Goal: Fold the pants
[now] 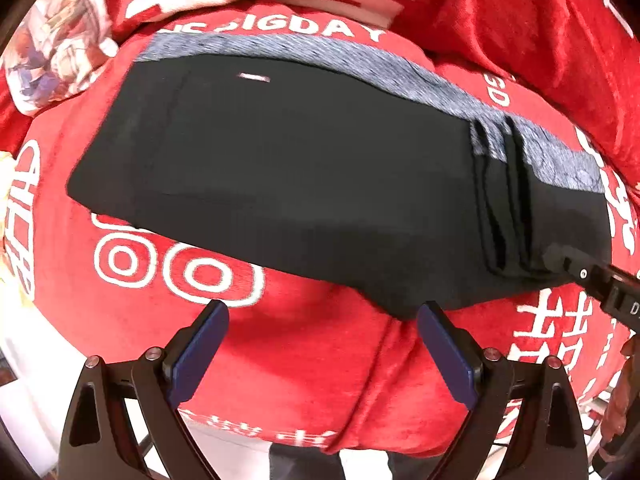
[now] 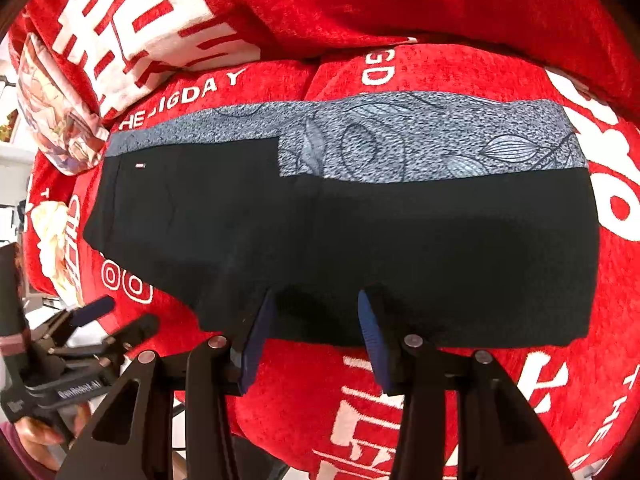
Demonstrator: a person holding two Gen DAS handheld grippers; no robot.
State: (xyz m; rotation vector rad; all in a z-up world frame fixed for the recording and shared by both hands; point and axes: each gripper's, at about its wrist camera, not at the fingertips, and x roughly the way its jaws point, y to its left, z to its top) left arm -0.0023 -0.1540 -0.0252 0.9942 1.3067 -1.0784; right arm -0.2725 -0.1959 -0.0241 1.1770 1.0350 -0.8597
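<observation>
red printed blanket [image 2: 400, 392] under folded pants [image 2: 360, 248]

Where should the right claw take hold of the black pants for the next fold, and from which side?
Probably the near edge of the black pants, from above. That hem lies flat and free on the red blanket, and the right claw is open right over it.

red printed blanket [image 2: 460, 20], patterned pillow [image 2: 60, 120]
</observation>
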